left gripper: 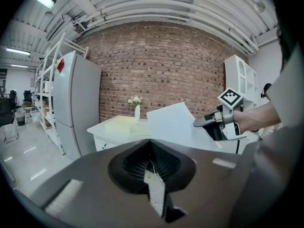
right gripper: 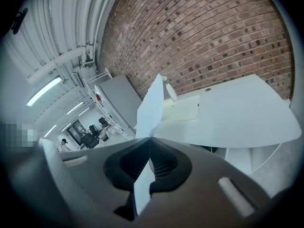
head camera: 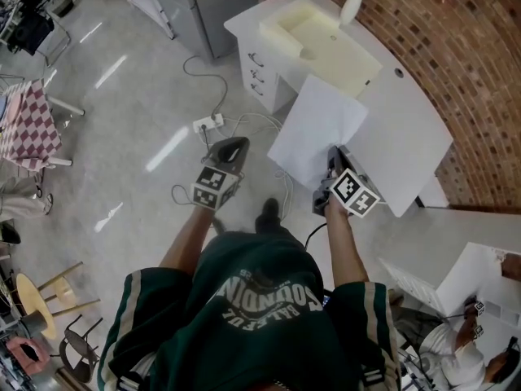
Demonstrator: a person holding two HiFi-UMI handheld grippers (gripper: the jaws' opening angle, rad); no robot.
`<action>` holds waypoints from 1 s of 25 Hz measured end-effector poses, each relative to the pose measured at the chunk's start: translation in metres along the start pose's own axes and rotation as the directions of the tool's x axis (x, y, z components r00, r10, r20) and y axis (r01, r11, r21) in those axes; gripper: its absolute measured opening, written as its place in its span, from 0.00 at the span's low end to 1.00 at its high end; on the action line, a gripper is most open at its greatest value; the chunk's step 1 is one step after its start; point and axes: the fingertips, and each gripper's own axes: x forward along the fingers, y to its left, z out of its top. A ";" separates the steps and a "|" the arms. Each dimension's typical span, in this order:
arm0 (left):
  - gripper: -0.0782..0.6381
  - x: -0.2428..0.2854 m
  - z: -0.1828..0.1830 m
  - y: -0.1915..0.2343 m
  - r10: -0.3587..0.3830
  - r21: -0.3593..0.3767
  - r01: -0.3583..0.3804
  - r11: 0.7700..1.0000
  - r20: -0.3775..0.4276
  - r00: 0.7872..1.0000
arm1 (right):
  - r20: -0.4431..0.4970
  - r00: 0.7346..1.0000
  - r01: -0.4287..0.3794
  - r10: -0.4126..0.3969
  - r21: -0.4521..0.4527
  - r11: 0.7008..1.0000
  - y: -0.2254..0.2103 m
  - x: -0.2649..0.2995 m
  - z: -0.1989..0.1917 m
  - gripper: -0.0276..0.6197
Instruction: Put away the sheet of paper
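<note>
The white sheet of paper [head camera: 313, 129] hangs in the air over the near edge of the white desk [head camera: 411, 125], slightly folded. My right gripper [head camera: 334, 161] is shut on the sheet's lower corner. In the right gripper view the sheet [right gripper: 151, 109] rises edge-on from the closed jaws [right gripper: 150, 137]. My left gripper [head camera: 229, 147] is shut with nothing in it, over the floor to the left of the desk. The left gripper view shows its closed jaws [left gripper: 150, 140], the paper [left gripper: 168, 123] and the right gripper [left gripper: 211, 122] beyond.
A cream shallow tray [head camera: 326, 35] lies on the desk, with a white vase of flowers [head camera: 350, 6] behind it by the brick wall. A drawer unit [head camera: 260, 68] sits under the desk's left end. A power strip [head camera: 207, 123] and cables lie on the floor. A grey fridge [left gripper: 76, 108] stands left.
</note>
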 end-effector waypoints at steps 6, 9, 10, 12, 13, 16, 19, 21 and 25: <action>0.12 0.019 0.008 0.001 0.034 -0.007 -0.034 0.999 -0.001 0.999 | -0.018 0.999 -0.027 0.027 0.004 1.000 -0.011 0.019 0.017 0.05; 0.12 0.028 0.012 0.000 0.047 -0.009 -0.047 0.999 -0.001 0.999 | -0.023 0.999 -0.039 0.040 0.003 0.999 -0.016 0.026 0.026 0.05; 0.12 0.030 0.013 0.000 0.051 -0.010 -0.051 0.999 -0.001 0.999 | -0.024 0.999 -0.044 0.044 0.002 0.999 -0.016 0.028 0.028 0.05; 0.12 0.035 0.015 -0.001 0.057 -0.010 -0.057 0.998 0.000 0.998 | -0.027 0.998 -0.053 0.053 0.000 0.999 -0.017 0.030 0.034 0.05; 0.12 0.037 0.016 -0.002 0.060 -0.010 -0.060 0.998 0.000 0.998 | -0.028 0.998 -0.056 0.056 0.000 0.998 -0.018 0.032 0.037 0.05; 0.12 0.045 0.018 -0.006 0.059 -0.012 -0.059 0.998 0.000 0.998 | -0.026 0.998 -0.057 0.057 0.004 0.998 -0.024 0.034 0.044 0.05; 0.12 0.050 0.021 -0.004 0.061 -0.009 -0.061 0.998 -0.001 0.998 | -0.022 0.998 -0.058 0.058 0.011 0.998 -0.027 0.040 0.050 0.05; 0.12 0.053 0.023 0.000 0.062 -0.005 -0.062 0.998 0.000 0.998 | -0.019 0.998 -0.061 0.061 0.014 0.998 -0.026 0.043 0.052 0.05; 0.12 0.064 0.028 0.008 0.058 -0.009 -0.058 0.998 0.008 0.998 | -0.013 0.998 -0.060 0.060 0.016 0.998 -0.025 0.053 0.058 0.05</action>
